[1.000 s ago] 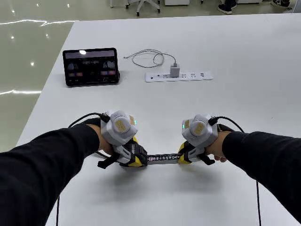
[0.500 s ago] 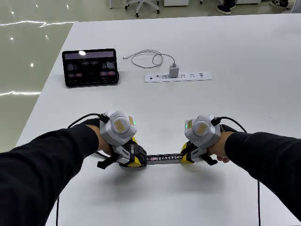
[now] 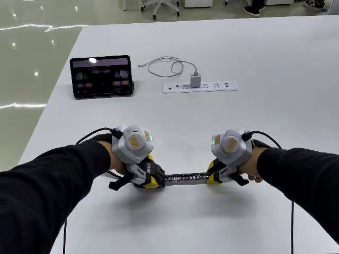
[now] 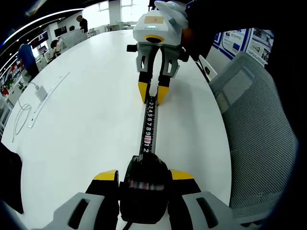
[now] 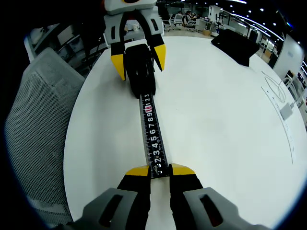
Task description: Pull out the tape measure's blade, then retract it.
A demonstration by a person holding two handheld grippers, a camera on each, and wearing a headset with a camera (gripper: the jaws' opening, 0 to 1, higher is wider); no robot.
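- Now the left claw (image 4: 144, 175) is clenching the case (image 4: 144, 189) of the tape measure, with one yellow-tipped jaw pressing on each side of the black body.
- The case is sitting low on the white counter (image 3: 265, 53), close to the edge nearest the person.
- The right claw (image 5: 160, 170) is pinching the free end of the blade (image 5: 152, 134), its jaws closing on it from both sides.
- The blade is running straight from the mouth of the case to the right claw, printed face up, with black numerals showing and one red mark sitting nearer the case.
- It is stretching just above the counter; I cannot tell whether it is touching the surface.
- In the head view the two claws are pointing at each other, apart, with only the blade bridging them.
- Dark sleeves are reaching in from both lower corners of that view.
- Toward the far side of the counter, well apart from the claws, a tablet (image 3: 101, 75) is showing a lit screen.
- To its right a power strip (image 3: 212, 85) is lying flat, with a charger (image 3: 196, 80) plugged in and a cable (image 3: 167, 66) looping behind it.
- A mesh chair (image 4: 259, 120) is standing beside the counter's edge in the left gripper view.
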